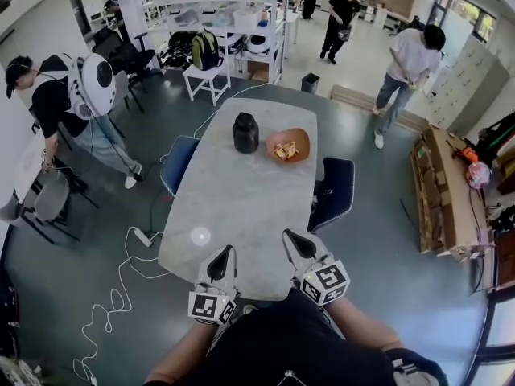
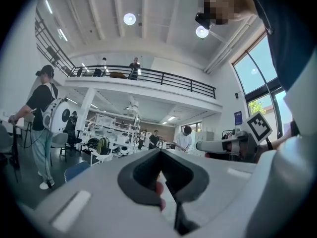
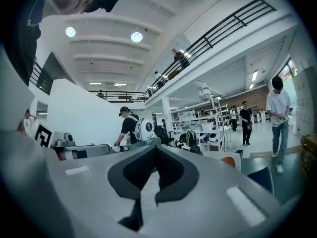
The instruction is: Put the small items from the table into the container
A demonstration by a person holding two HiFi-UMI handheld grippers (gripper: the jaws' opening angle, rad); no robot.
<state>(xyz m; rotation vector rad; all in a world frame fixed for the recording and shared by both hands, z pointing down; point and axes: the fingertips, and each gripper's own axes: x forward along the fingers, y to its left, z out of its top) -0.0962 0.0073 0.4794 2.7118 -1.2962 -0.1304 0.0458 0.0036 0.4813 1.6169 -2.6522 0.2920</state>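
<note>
Looks like wrap-up to me: the small items [image 1: 285,150] sit in the orange dish [image 1: 301,139] at the far end of the bench [image 1: 241,207]. Left tool [image 1: 228,252] and right tool [image 1: 290,237] hover at the near edge, both closed and empty. Next, just check for strays.

No word, brand name or number can be read anywhere. The only printed marks are black-and-white square patterns on the left marker cube [image 1: 213,306] of the left gripper [image 1: 227,253] and on the right marker cube [image 1: 325,282] of the right gripper [image 1: 290,237]. They are blocky coded squares, not letters or digits. In the left gripper view a small blue sign [image 2: 238,117] hangs on the white wall beside the windows, and its print is too small to make out.
</note>
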